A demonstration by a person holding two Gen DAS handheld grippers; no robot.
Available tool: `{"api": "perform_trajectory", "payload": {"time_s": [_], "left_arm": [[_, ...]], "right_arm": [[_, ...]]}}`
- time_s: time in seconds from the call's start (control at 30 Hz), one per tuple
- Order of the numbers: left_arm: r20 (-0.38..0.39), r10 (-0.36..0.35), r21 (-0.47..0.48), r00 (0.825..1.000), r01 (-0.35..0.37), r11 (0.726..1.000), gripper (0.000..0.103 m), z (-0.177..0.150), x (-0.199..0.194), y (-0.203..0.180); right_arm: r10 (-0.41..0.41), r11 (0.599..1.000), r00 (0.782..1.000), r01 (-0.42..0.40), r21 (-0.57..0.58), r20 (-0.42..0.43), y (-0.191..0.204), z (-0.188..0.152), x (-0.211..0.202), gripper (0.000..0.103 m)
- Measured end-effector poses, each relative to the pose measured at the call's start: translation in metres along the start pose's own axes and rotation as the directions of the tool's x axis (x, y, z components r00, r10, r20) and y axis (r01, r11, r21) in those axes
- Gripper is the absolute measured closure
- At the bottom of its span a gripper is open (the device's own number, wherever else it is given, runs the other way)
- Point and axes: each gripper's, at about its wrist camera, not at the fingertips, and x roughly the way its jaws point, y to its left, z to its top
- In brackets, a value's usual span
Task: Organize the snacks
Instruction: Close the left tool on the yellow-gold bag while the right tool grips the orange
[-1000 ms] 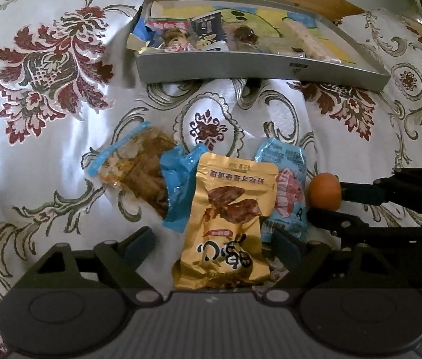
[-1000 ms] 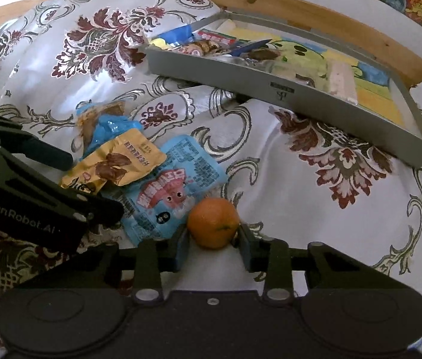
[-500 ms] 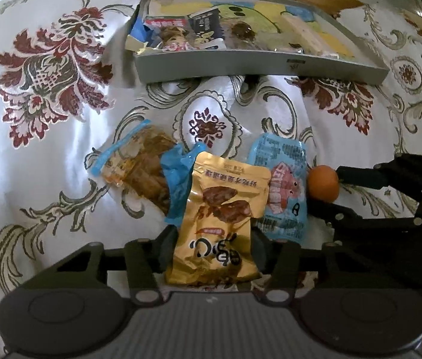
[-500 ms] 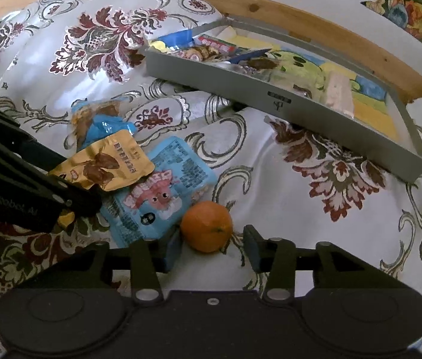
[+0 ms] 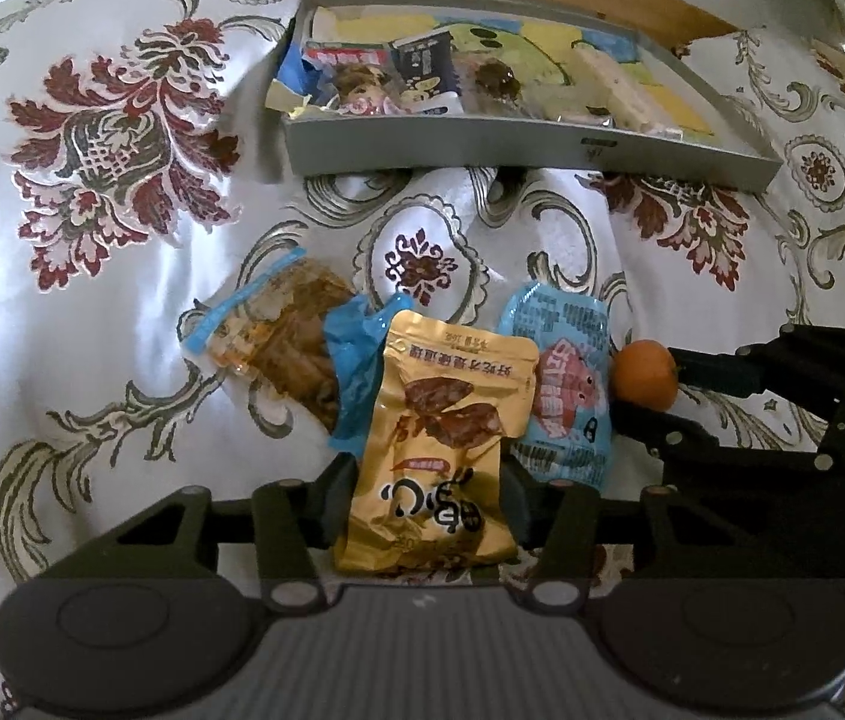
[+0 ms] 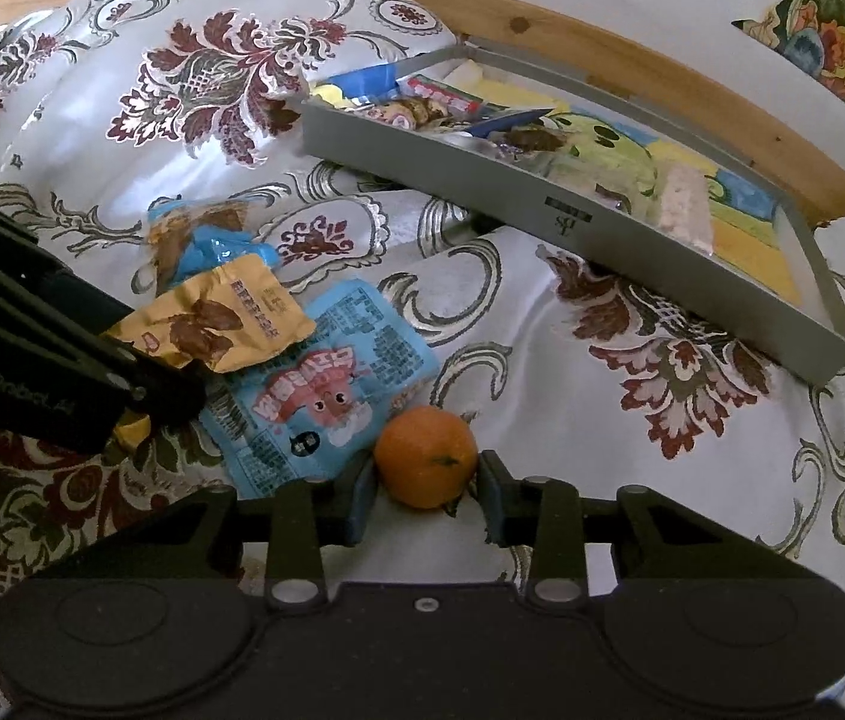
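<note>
My left gripper [image 5: 428,498] is closed on the gold pouch [image 5: 443,450], lying on the cloth [image 5: 122,312]; my right gripper [image 6: 425,501] stands narrow around the orange [image 6: 425,457], fingers just beside it; the tray [image 5: 512,150] lies well beyond.

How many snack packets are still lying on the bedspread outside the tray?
3: a gold pouch between the left tool's fingers, a light-blue packet beside the orange, and a clear bag partly under the pouch. More may be hidden.
</note>
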Motion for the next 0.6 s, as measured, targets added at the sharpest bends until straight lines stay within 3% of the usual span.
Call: {"api": "perform_trajectory", "payload": {"time_s": [0.3, 0.6], "left_arm": [[0.028, 0.011, -0.083, 1.0, -0.009, 0.996, 0.049, -0.014, -0.023, 0.009], [0.118, -0.003, -0.123, 0.993, 0.018, 0.992, 0.049, -0.009, -0.044, 0.011]], "right_arm": [[-0.026, 1.0, 0.999, 0.026, -0.001, -0.024, 0.003, -0.002, -0.016, 0.065], [-0.083, 0.995, 0.995, 0.08, 0.051, 0.051, -0.003, 0.006, -0.053, 0.065]]}}
